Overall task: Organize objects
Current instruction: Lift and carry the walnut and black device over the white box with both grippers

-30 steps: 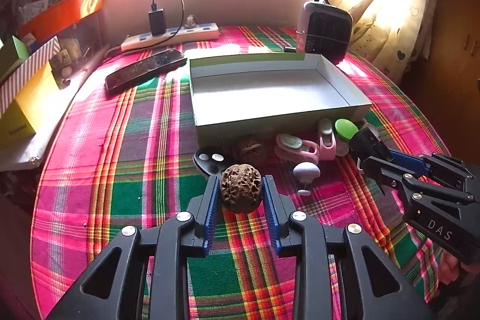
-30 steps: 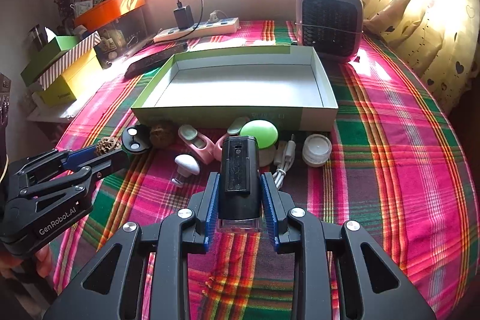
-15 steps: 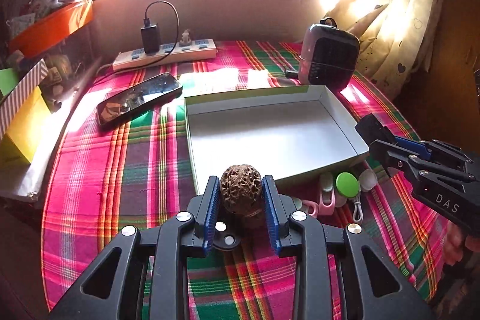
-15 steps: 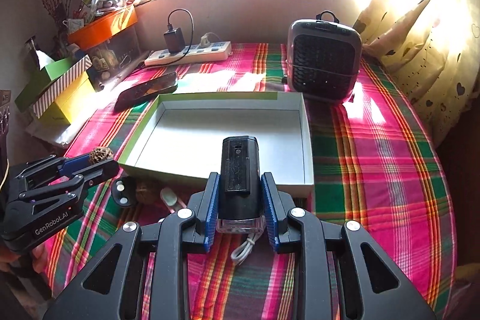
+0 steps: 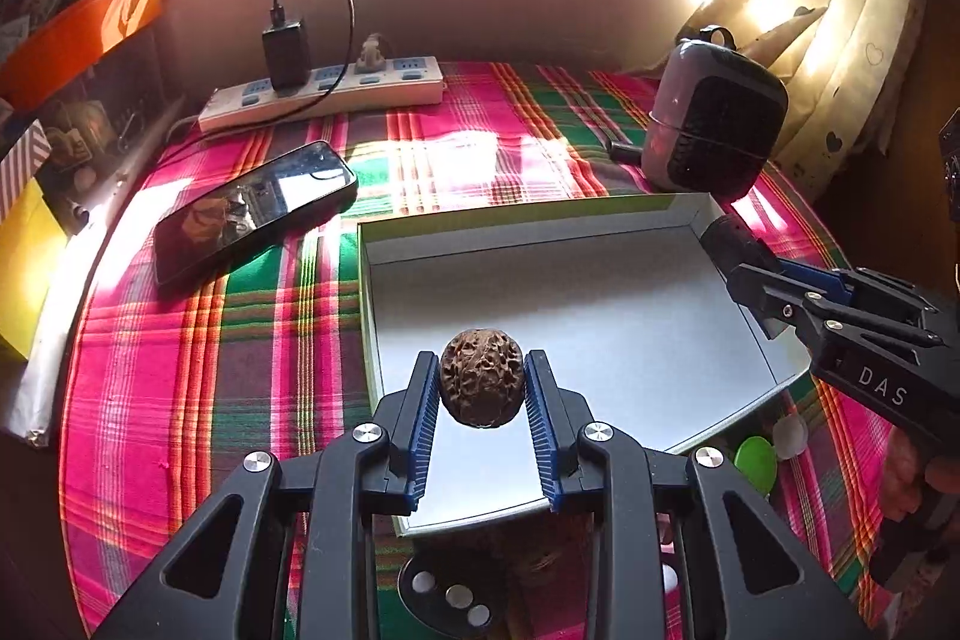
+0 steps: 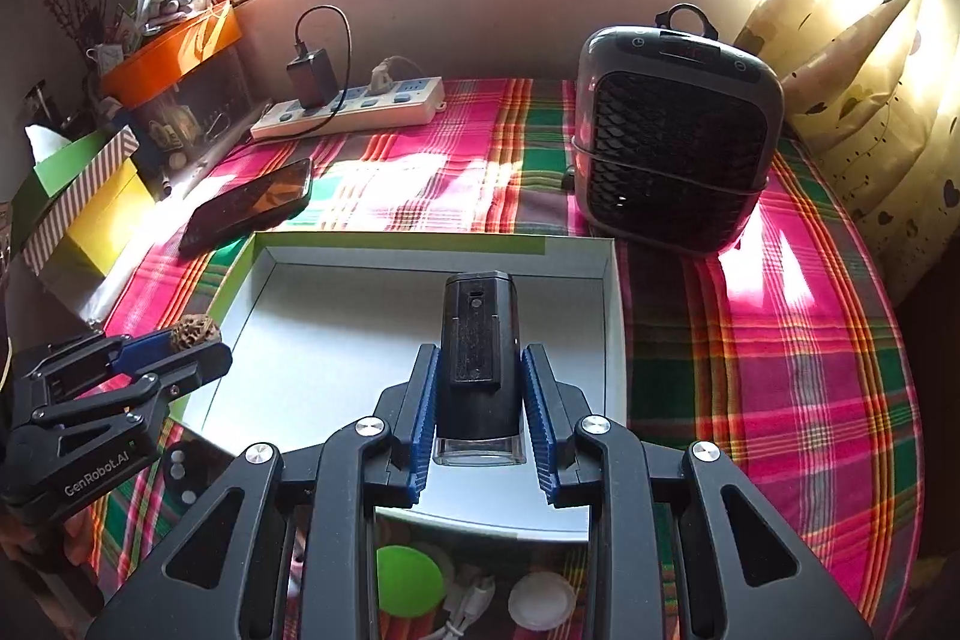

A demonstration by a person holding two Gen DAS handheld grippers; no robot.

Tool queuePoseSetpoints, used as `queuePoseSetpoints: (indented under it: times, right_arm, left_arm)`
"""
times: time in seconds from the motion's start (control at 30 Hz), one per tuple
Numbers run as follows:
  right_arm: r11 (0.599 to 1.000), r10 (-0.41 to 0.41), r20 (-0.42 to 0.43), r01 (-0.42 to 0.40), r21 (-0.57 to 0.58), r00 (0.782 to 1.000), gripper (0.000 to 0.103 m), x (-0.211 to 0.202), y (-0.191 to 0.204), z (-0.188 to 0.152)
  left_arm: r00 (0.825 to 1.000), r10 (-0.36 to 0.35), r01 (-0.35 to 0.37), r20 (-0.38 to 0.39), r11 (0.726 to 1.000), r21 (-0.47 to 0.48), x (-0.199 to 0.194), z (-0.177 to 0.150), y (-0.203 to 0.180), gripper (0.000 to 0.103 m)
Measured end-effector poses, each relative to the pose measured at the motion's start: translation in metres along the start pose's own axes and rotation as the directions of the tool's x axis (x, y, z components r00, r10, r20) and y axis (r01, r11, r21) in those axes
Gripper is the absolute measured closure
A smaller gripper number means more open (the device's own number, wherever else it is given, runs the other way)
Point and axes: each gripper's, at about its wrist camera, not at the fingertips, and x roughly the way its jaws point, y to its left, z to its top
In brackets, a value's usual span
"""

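Both loads (image 6: pixel 477 358) now over box (image 6: pixel 432 244).

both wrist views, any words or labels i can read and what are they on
"DAS" on the side of the right gripper, seen from the left wrist.
"GenRobot.AI" on the side of the left gripper, seen from the right wrist.
The heater has small marks on its top panel, too small to read.
Nothing readable on the tray or the power strip.
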Motion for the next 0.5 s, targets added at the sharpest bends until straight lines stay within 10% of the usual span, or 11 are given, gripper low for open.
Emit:
queuePoseSetpoints:
  times: [0.5]
  right_arm:
    - [0.999, -0.038, -0.061, 0.038, 0.006, 0.997, 0.074, 0.044, -0.016, 0.007]
  left_arm:
    - [0.998, 0.025, -0.026, -0.061, 1.0, -0.006, 0.05, 0.018, 0.006, 0.077]
